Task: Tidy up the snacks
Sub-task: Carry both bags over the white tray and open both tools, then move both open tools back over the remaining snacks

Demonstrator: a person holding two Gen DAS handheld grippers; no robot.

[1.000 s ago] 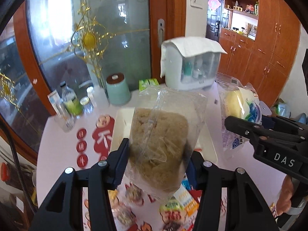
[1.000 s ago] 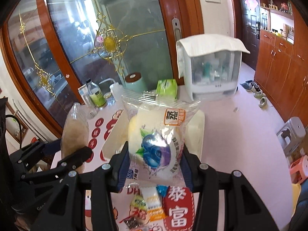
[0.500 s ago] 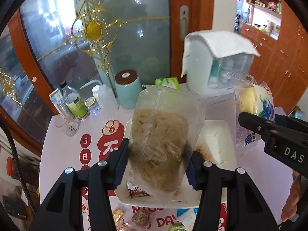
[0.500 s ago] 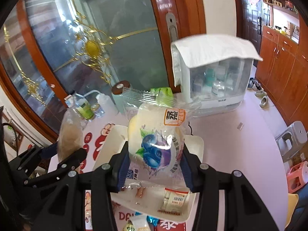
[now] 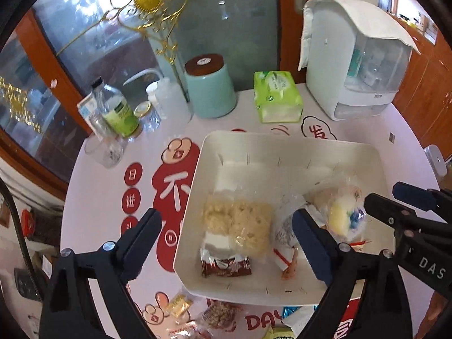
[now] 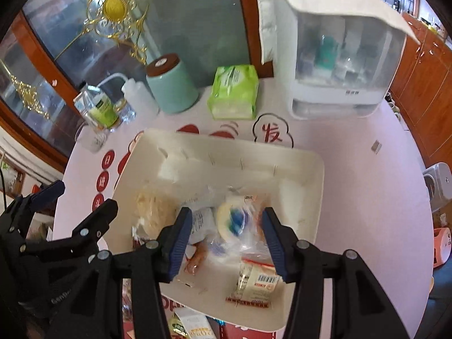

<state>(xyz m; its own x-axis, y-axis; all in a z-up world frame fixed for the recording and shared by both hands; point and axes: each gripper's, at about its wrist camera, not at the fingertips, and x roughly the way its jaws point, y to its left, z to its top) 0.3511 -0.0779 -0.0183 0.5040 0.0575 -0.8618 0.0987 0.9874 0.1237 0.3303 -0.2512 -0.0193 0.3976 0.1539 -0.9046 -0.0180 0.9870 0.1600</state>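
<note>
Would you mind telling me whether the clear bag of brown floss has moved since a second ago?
Yes. The clear bag of brown floss has dropped from the left hand-held gripper, whose jaws have just been opening, and now lies inside the white rectangular tray.

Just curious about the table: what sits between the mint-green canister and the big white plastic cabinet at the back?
A green tissue pack sits between the canister and the cabinet, apart from both. Both wrist views show it.
</note>
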